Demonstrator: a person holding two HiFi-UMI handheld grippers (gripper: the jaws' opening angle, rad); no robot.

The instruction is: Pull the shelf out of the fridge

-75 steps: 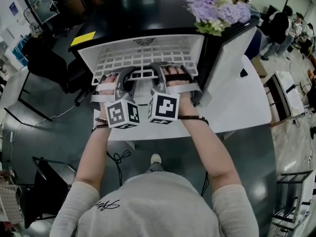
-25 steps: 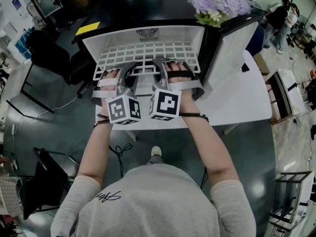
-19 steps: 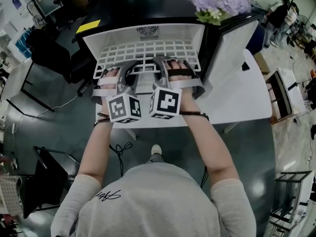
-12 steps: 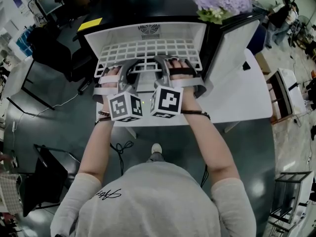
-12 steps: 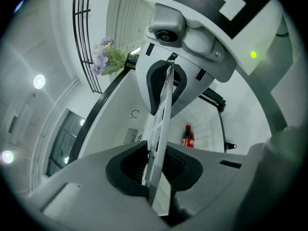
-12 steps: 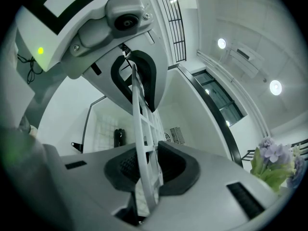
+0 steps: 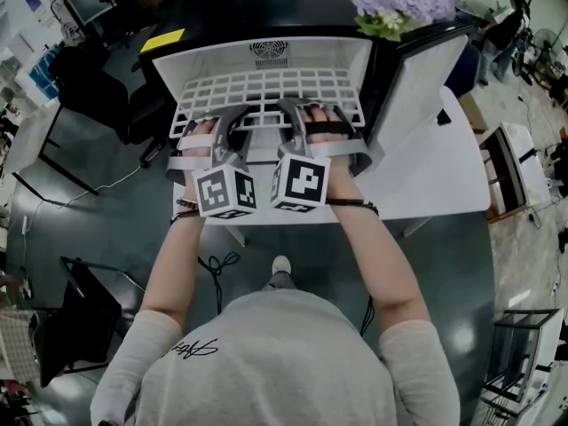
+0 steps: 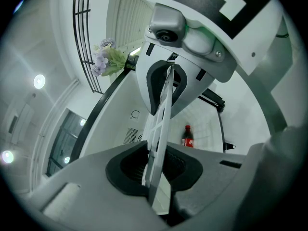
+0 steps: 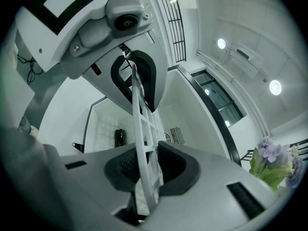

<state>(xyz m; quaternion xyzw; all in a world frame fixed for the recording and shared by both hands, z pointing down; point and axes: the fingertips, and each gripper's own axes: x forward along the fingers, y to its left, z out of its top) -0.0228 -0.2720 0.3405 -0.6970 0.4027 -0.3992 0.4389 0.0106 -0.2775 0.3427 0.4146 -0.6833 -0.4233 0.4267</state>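
A white grid shelf (image 7: 266, 91) sticks partway out of the open white fridge (image 7: 169, 65), which stands on a table. Both grippers hold the shelf's front edge side by side. My left gripper (image 7: 229, 130) is shut on it left of centre, and my right gripper (image 7: 291, 122) is shut on it just right of centre. In the left gripper view the shelf (image 8: 166, 95) shows edge-on, running through the left gripper (image 8: 159, 129). The right gripper view shows the same: the shelf (image 9: 137, 95) is clamped in the right gripper (image 9: 144, 143).
The fridge door (image 7: 417, 105) stands open at the right over a white table (image 7: 444, 180). Purple flowers (image 7: 395, 3) and a yellow note (image 7: 161, 41) lie on the black fridge top. A cola bottle (image 8: 187, 136) stands inside the fridge. People stand at the far right.
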